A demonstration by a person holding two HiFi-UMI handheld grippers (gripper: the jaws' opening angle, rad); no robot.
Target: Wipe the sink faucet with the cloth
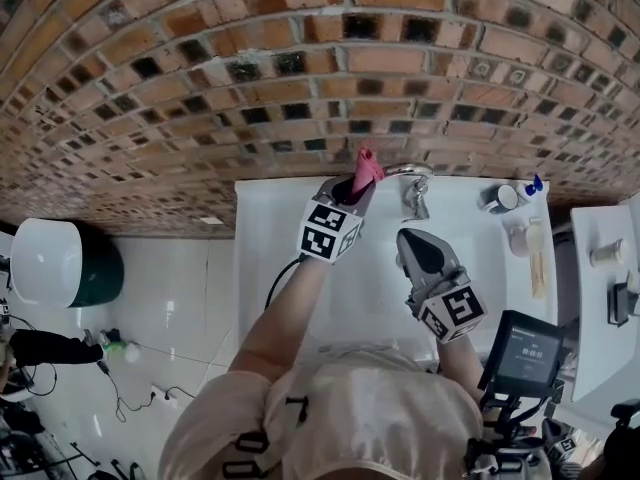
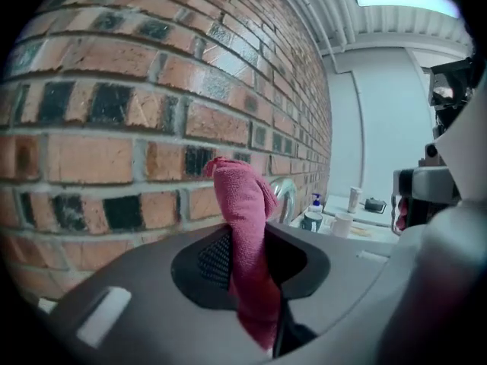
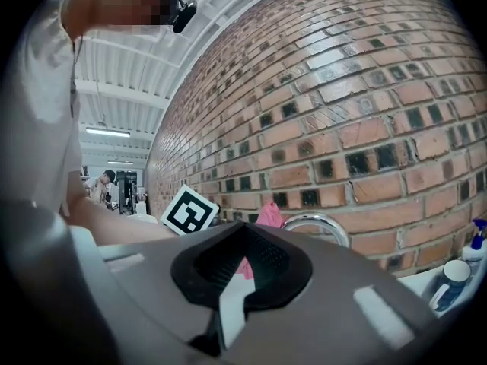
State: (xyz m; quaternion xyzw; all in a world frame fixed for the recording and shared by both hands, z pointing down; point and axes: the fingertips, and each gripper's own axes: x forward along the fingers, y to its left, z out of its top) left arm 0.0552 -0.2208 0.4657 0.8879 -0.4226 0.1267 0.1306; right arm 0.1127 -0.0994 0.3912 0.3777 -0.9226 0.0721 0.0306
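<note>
A brick wall [image 1: 200, 68] rises straight behind a white sink [image 1: 370, 288] set in a white bench, and the chrome faucet [image 1: 413, 183] arches out close to that wall. The left tool [image 1: 352, 186] is pinching a pink cloth [image 1: 368, 168]. The fabric runs up between its jaws and ends in a folded tuft past the tips, just beside the left end of the faucet's arch. Whether the cloth touches the metal yet I cannot tell. The right tool [image 1: 410, 243] sits lower over the basin, pointing at the faucet's base, with its tips pressed together and nothing between them. The main risk, as I judge it, is that little cloth shows beyond the left tool's tips. Pushing hard against the spout could bring the tool itself onto the chrome, scraping rather than wiping. Dragging along the curve may also pull the fold out of the pinch, since only a narrow strip looks clamped. With the wall so near, a wide stroke could rub brick rather than faucet. The two tools are close together around the fixture, so a sweep down the spout could knock one against the other. A cup [image 1: 497, 199] and a bottle [image 1: 530, 188] stand on the bench to the right and could be tipped by a careless swing.
</note>
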